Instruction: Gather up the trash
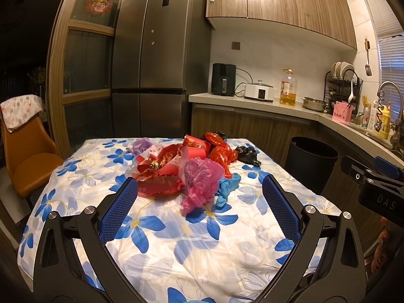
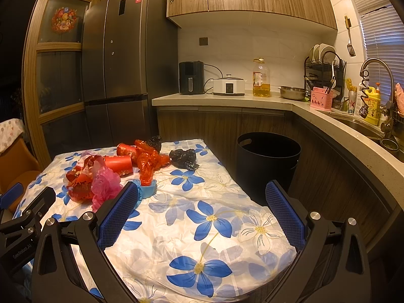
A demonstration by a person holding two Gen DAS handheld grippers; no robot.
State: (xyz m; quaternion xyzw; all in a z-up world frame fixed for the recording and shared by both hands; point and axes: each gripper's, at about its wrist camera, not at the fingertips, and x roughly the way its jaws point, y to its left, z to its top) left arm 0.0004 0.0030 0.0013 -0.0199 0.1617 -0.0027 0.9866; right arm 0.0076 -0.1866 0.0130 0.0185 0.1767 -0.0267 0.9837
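Observation:
A heap of trash lies on the far half of the flowered table (image 1: 202, 247): red wrappers (image 1: 161, 171), a pink plastic bag (image 1: 199, 181), a blue glove (image 1: 227, 186), an orange-red bag (image 1: 222, 154), a black bag (image 1: 247, 154) and a purple bag (image 1: 142, 145). My left gripper (image 1: 200, 189) is open and empty, just short of the pink bag. My right gripper (image 2: 202, 197) is open and empty over the table's right part; the pink bag (image 2: 106, 184) and black bag (image 2: 184, 157) lie ahead of it. A black bin (image 2: 267, 156) stands right of the table.
An orange chair (image 1: 27, 159) stands left of the table. A fridge (image 1: 151, 58) is behind it. The counter (image 2: 227, 98) holds an air fryer, a cooker, an oil bottle, a steel bowl and a dish rack. A sink with tap (image 2: 378, 75) is at right.

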